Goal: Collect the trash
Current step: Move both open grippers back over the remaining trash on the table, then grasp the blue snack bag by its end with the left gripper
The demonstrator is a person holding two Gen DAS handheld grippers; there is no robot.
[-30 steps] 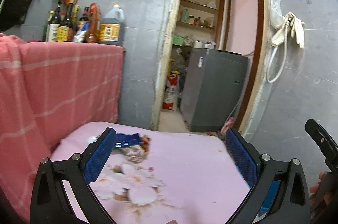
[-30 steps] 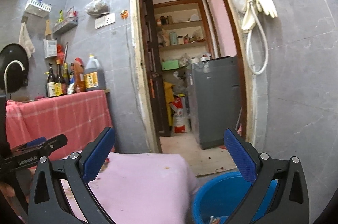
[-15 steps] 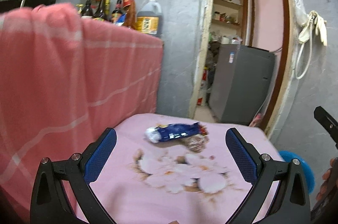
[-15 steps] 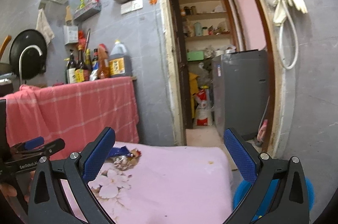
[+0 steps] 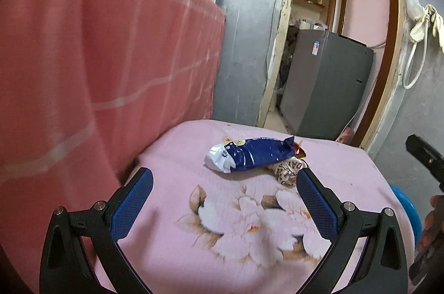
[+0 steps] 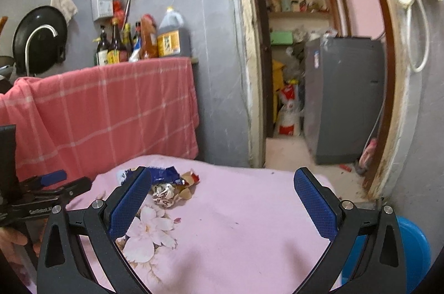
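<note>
A crumpled blue and white snack bag lies on the pink flowered tablecloth, with a crumpled printed paper wad and a reddish wrapper scrap touching its right end. My left gripper is open and empty, just short of the bag. My right gripper is open and empty above the cloth; the same bag, wad and brown wrapper scraps lie by its left finger. A blue bin stands at the table's right, also in the left wrist view.
A red checked cloth hangs over a counter to the left, with bottles on top. Behind is a grey wall and a doorway with a grey appliance inside. The left gripper's body shows at left.
Both grippers have swung left and lowered toward the table. The trash now sits centred ahead of the left gripper and closer; the red cloth fills more of its view. Both stay open.
</note>
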